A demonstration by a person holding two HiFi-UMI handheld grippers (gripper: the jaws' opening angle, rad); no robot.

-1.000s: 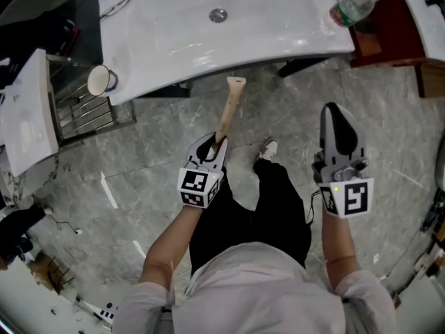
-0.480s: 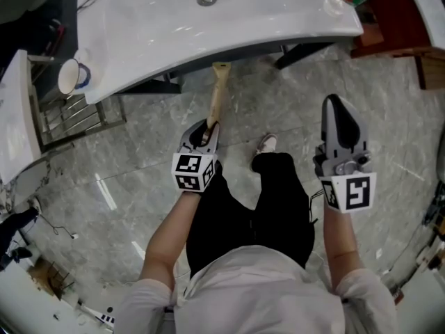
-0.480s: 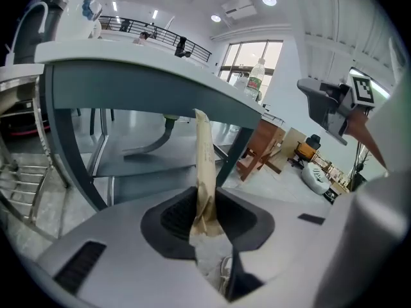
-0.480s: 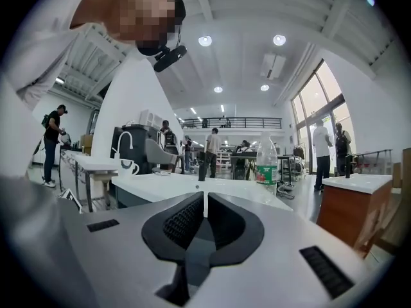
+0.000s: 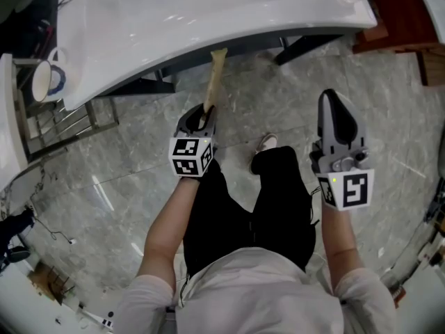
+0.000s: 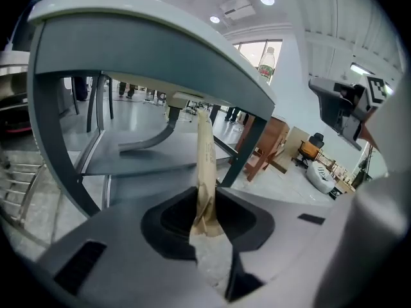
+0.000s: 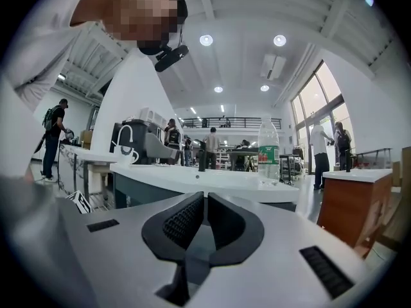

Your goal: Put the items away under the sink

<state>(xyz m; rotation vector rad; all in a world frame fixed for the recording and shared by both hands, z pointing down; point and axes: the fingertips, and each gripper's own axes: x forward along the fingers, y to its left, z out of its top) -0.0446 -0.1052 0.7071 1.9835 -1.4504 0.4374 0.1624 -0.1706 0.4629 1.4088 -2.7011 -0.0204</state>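
Note:
My left gripper (image 5: 202,115) is shut on the lower end of a long, flat tan paper-wrapped stick (image 5: 213,78). The stick points forward, and its far tip reaches under the front rim of the white sink (image 5: 174,26). In the left gripper view the stick (image 6: 205,165) rises from between the jaws (image 6: 207,220) toward the sink's grey underside (image 6: 154,50), with a grey shelf (image 6: 141,156) below it. My right gripper (image 5: 336,101) hangs to the right over the floor, pointing level. It is shut with nothing in it (image 7: 204,204).
A mug (image 5: 47,81) stands at the counter's left end, and a plastic bottle (image 7: 268,151) at its right end. A wire rack (image 5: 69,124) stands on the left and a wooden cabinet (image 5: 396,19) on the right. The person's legs and shoe (image 5: 266,143) are below the grippers.
Both grippers have sunk lower. The stick's tip has gone from in front of the sink to under its front rim. Neither grip has changed.

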